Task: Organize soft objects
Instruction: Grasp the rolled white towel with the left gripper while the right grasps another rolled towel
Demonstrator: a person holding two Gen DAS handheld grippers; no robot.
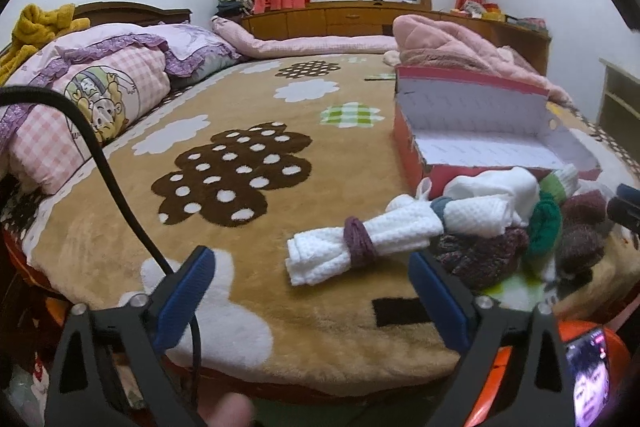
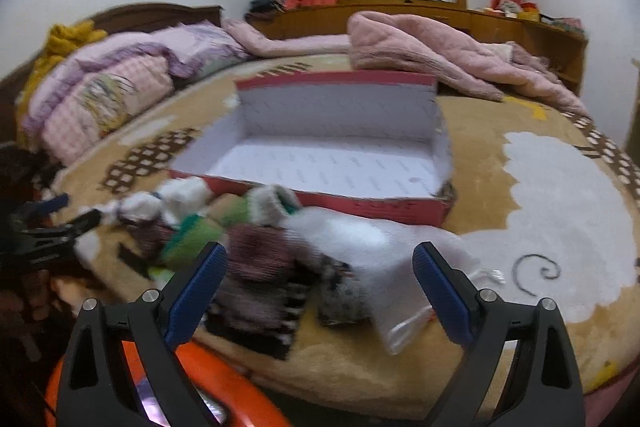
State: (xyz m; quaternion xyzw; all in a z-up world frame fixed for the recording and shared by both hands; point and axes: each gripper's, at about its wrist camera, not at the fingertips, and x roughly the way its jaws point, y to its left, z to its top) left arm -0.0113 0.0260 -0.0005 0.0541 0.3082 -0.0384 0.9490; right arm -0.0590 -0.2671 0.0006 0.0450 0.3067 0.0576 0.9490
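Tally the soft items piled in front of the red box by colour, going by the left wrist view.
White: 3, namely the rolled white towel, a second white roll and a white bundle.
Green: 2, a dark green knit and a light green piece.
Maroon/dark knit: 3.
Total: 8 visible; overlap may hide more.

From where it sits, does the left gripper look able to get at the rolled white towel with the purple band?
Probably yes. The left gripper is open, the rolled white towel lies on the blanket just ahead of it, and nothing lies between them.
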